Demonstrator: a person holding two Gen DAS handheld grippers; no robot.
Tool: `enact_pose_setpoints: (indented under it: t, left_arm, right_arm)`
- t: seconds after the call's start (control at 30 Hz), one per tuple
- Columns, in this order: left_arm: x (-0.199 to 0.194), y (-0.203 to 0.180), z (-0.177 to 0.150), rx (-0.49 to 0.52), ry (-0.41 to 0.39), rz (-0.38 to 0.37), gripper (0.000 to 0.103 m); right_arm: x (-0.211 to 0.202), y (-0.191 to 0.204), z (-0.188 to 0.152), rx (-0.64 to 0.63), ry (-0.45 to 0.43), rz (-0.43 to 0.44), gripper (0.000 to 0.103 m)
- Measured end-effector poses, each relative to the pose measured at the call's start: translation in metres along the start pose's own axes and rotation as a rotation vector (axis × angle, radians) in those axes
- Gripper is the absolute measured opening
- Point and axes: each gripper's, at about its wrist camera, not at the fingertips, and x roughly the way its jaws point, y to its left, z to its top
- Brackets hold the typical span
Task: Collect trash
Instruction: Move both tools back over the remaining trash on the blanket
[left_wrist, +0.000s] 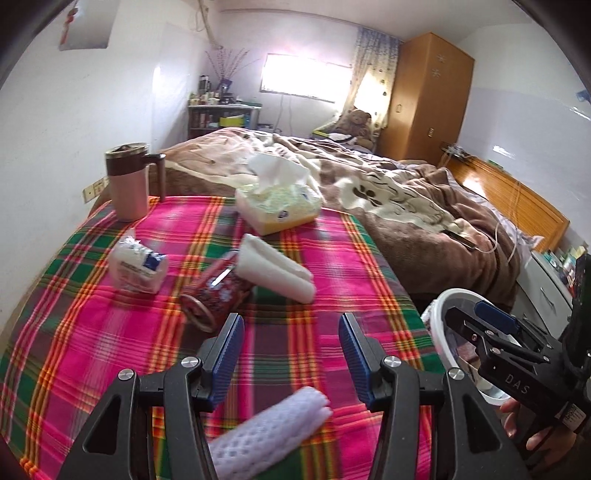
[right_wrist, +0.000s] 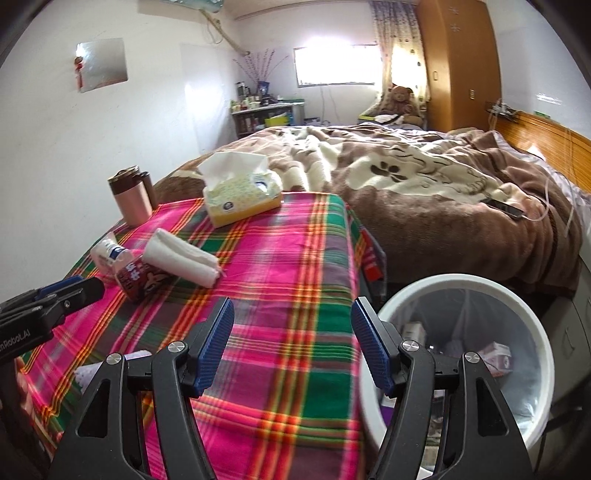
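My left gripper (left_wrist: 291, 347) hangs open over the plaid tablecloth (left_wrist: 314, 251) with nothing between its blue pads. A white foam net roll (left_wrist: 269, 432) lies on the cloth just under its arms. Further off lie a tipped red patterned cup (left_wrist: 218, 291), a folded white cloth (left_wrist: 277, 273) and a small tissue pack (left_wrist: 136, 266). My right gripper (right_wrist: 291, 345) is open and empty at the table's right edge, beside the white bin (right_wrist: 443, 280), which holds several scraps. In the left wrist view the right gripper (left_wrist: 476, 325) is in front of the bin (left_wrist: 454, 292).
A yellow tissue box (left_wrist: 277, 203) and a pink lidded mug (left_wrist: 129, 181) stand at the table's far side. Behind the table is a bed with a brown blanket (right_wrist: 424, 192) and a phone (right_wrist: 506, 208) on it. A wooden wardrobe (left_wrist: 428, 96) stands at the back.
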Motion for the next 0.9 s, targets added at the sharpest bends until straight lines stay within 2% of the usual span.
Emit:
enact_pose_setpoints:
  t: [0.47, 0.77, 0.9]
  left_arm:
    - [0.011, 0.093, 0.011, -0.146, 0.011, 0.124, 0.056]
    - [0.034, 0.13, 0.021, -0.176, 0.044, 0.188, 0.058]
    - [0.051, 0.145, 0.031, -0.193, 0.062, 0.198, 0.064]
  right_arm:
    - [0.049, 0.063, 0.011, -0.186, 0.078, 0.098, 0.068]
    - [0.084, 0.078, 0.017, -0.217, 0.143, 0.117, 0.068]
    - [0.09, 0.085, 0.021, -0.226, 0.14, 0.119, 0.069]
